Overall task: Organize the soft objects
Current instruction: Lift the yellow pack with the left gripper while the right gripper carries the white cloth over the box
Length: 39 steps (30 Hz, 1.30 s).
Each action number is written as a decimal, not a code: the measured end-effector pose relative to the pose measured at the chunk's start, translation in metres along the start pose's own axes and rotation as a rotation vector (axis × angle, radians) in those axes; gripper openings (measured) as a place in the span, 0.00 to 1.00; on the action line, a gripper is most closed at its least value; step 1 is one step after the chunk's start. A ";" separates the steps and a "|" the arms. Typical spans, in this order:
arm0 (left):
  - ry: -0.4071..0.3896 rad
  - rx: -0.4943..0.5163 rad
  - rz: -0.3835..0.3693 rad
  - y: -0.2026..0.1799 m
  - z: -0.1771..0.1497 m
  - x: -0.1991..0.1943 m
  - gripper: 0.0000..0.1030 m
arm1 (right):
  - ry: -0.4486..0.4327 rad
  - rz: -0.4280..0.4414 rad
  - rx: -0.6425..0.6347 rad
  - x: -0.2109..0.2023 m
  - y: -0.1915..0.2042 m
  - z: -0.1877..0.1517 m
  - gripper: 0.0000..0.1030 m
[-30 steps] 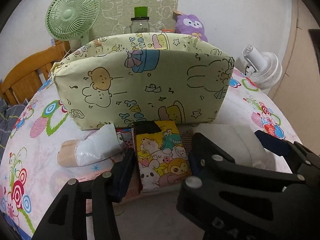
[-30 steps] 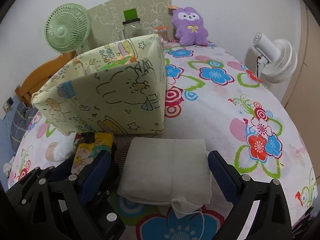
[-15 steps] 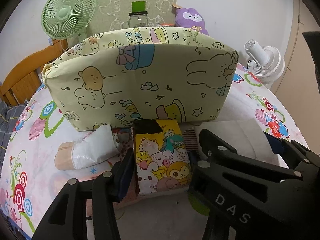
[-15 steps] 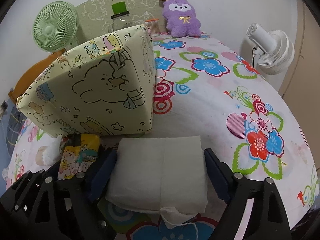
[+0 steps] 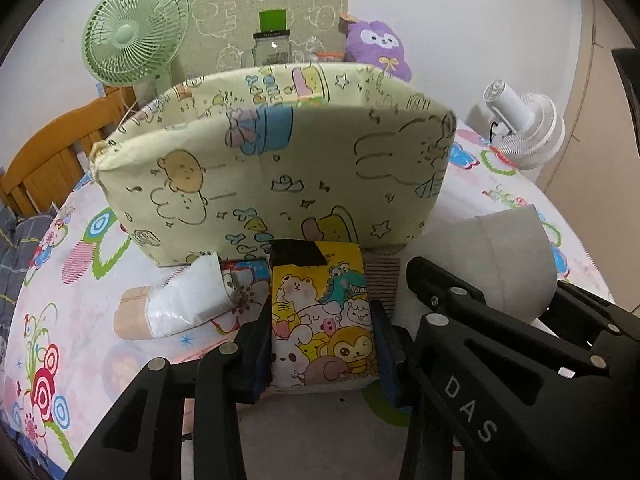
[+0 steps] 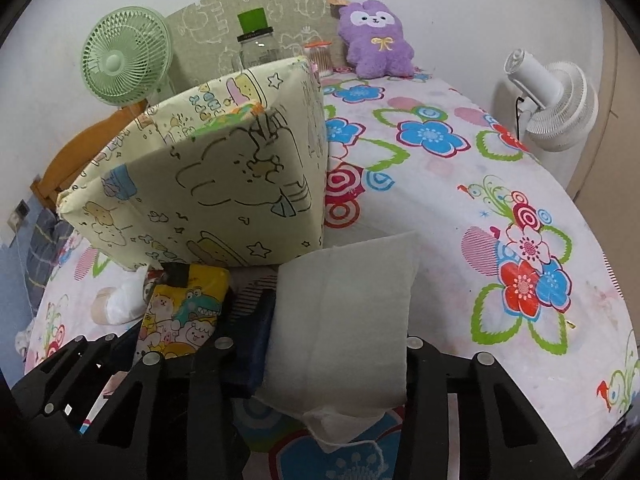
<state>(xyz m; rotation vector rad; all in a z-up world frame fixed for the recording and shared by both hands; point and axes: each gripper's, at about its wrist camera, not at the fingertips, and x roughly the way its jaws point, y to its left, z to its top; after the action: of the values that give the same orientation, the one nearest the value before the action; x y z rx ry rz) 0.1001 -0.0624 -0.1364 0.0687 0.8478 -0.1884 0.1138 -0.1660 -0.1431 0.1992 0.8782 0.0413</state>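
My left gripper (image 5: 322, 340) is shut on a yellow cartoon-animal tissue pack (image 5: 322, 320), which also shows in the right wrist view (image 6: 182, 316). My right gripper (image 6: 334, 356) is shut on a white tissue pack (image 6: 344, 320) and holds it tilted up off the bed; it also shows in the left wrist view (image 5: 500, 248). A pale green cartoon-print fabric bin (image 5: 272, 176) stands open just behind both packs and shows in the right wrist view (image 6: 208, 184) too. Something colourful lies inside it, mostly hidden.
A wrapped roll (image 5: 172, 308) and striped cloth (image 5: 382, 276) lie by the bin on the flowered sheet (image 6: 460, 208). A green fan (image 5: 134, 34), a jar (image 5: 272, 46) and a purple plush (image 6: 376, 40) stand at the back, a white fan (image 6: 556, 100) at the right.
Both grippers have closed on their packs. The white tissue pack has been lifted and tilted up off the bed. The left gripper has moved in around the yellow pack.
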 end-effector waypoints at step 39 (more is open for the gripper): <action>-0.243 -0.032 -0.027 0.016 0.030 -0.120 0.42 | -0.246 0.017 -0.052 -0.130 0.042 0.031 0.39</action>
<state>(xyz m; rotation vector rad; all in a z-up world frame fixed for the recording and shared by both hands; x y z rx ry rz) 0.0481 -0.0338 -0.0268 0.0037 0.6098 -0.2035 0.0570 -0.1452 -0.0173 0.1596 0.6298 0.0542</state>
